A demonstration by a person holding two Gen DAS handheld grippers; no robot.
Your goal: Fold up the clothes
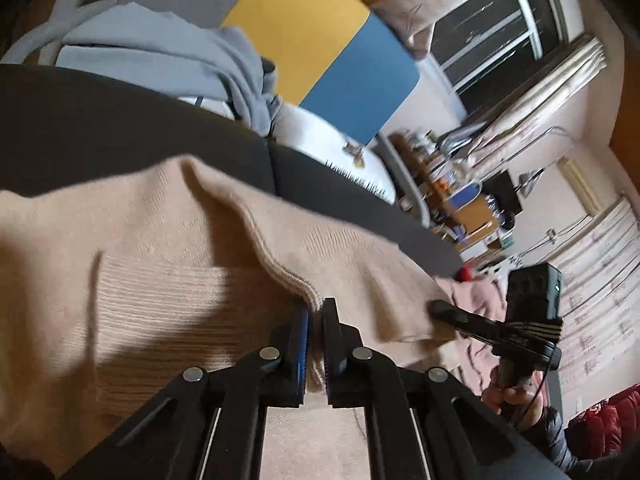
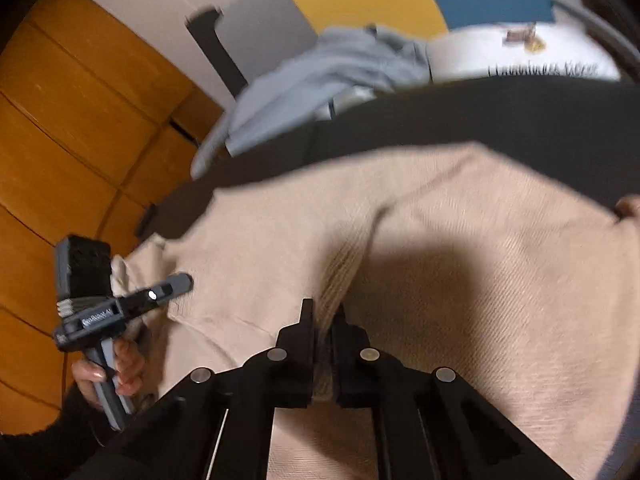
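Left wrist view: you are pinching the ribbed hem of the beige sweater (image 1: 168, 280) in the left gripper (image 1: 316, 312), jaws closed on the knit, likely so that the edge lifts evenly. Right wrist view: the right gripper (image 2: 324, 316) is likewise clamping a fold of the sweater, which is lying across the dark sofa (image 1: 120, 120). Beyond the sweater, a grey garment (image 2: 320, 76) is waiting, unfolded.

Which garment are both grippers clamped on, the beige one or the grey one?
The beige knit sweater, spread nearest on the dark surface. The left gripper and right gripper each pinch a fold of it. The grey garment lies crumpled behind, untouched.
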